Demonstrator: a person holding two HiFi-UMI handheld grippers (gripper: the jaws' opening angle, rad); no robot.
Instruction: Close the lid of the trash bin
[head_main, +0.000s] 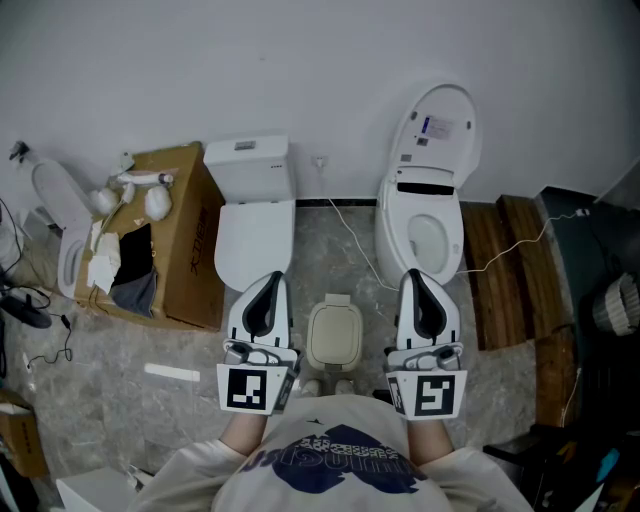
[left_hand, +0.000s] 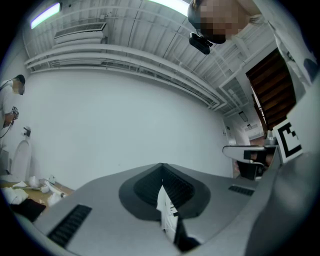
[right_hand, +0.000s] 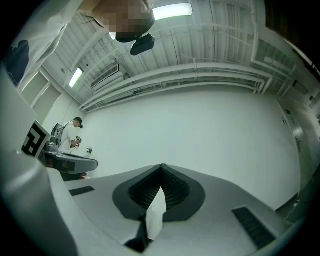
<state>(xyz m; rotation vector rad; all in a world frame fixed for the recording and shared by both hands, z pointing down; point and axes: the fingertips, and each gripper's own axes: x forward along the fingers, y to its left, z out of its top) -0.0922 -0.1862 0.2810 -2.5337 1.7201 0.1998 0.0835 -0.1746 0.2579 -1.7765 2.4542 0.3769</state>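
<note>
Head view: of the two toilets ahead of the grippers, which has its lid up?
The right toilet, beside the wooden planks: its lid stands raised against the wall, while the left toilet is closed.

**tilefan:** anyone got the layout here straight?

**drainguy:** pretty much. The trash bin (head_main: 334, 335) sits on the floor (head_main: 110, 345) in the near middle, in the gap between two toilets that both back onto the far wall (head_main: 320, 60). The left toilet (head_main: 254, 235) is far-left of the bin and the right toilet (head_main: 425, 205) is far-right of it.

**tilefan:** and off to the sides?

**drainguy:** A cardboard box (head_main: 190, 255) is just beside the left toilet, on its left, with loose stuff lying in and on it. Wooden planks (head_main: 490, 270) lie right of the right toilet. A cable (head_main: 350, 238) trails over the floor between the toilets. The left gripper (head_main: 268, 282) is just left of the bin, and the right gripper (head_main: 418, 280) is just right of it.
</note>
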